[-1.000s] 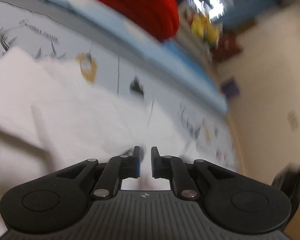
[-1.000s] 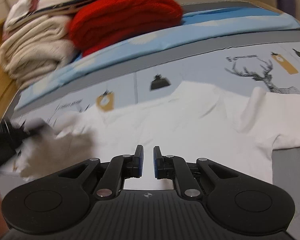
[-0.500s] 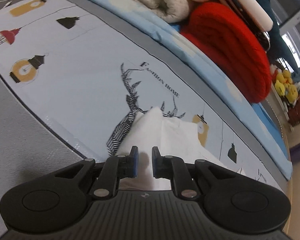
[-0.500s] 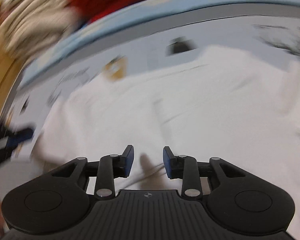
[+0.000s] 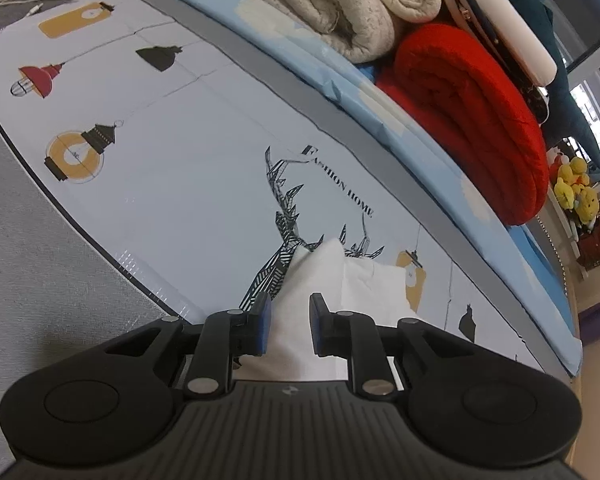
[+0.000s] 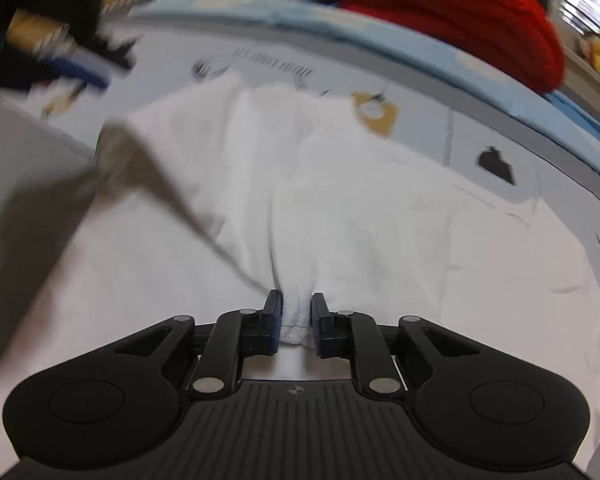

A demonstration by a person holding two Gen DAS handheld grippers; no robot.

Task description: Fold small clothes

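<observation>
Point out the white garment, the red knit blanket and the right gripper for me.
white garment (image 6: 340, 208): right wrist view, bunched middle of the fabric.
red knit blanket (image 5: 472, 120): left wrist view, top of the folded roll.
right gripper (image 6: 296, 322): right wrist view, between the fingertips.

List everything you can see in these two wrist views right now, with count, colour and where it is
white garment: one, white, spread on the printed sheet, a bunched fold between the right jaws
printed sheet: one, pale blue with lamp and deer prints, under the garment
red knit: one, red, folded, far edge
cream blankets: a stack, cream, beside the red knit
yellow plush toys: a few, yellow, far right
white cable: one, white, top left
left gripper: one, black with blue pads, jaws just opening, apart over a garment corner
right gripper: one, black, jaws just closed, pinching the garment
</observation>
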